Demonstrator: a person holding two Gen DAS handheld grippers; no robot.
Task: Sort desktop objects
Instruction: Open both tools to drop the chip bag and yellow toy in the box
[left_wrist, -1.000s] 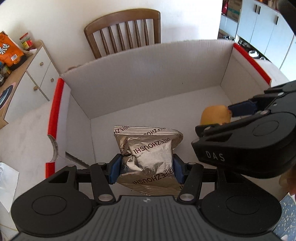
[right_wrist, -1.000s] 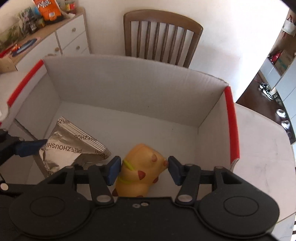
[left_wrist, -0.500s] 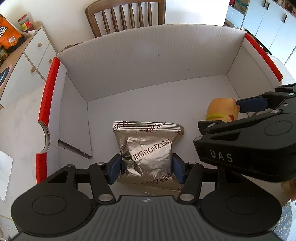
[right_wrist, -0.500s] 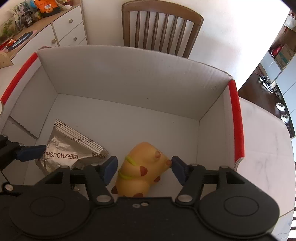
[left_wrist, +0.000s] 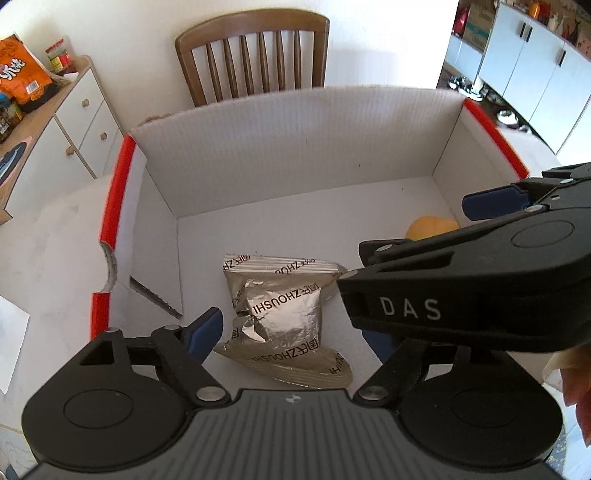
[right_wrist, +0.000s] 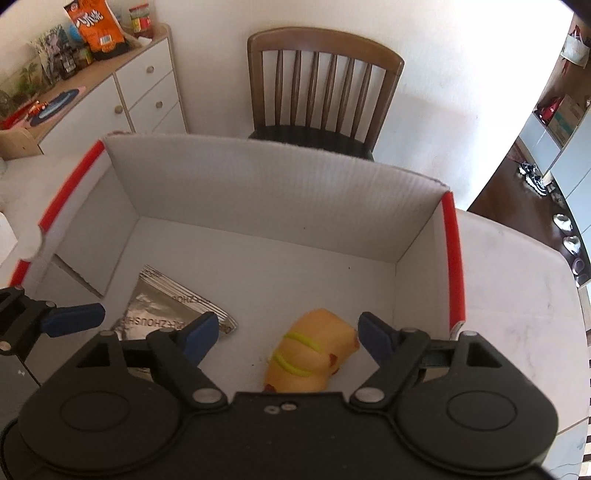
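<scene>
— What is seen inside the white box (left_wrist: 295, 147)?
— A silver foil packet (left_wrist: 284, 314) is laid on its floor, between the spread jaws of the left gripper (left_wrist: 291, 336); a yellow toy (left_wrist: 430, 228) is partly hidden behind the right gripper (left_wrist: 491, 201).

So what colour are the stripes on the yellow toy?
Bright yellow-green: two curved stripes across the yellow toy, clearest in the right wrist view.

Wooden slat-back chair (right_wrist: 325, 85) against white wall (right_wrist: 443, 74), white drawer cabinet (right_wrist: 147, 92) left
</scene>
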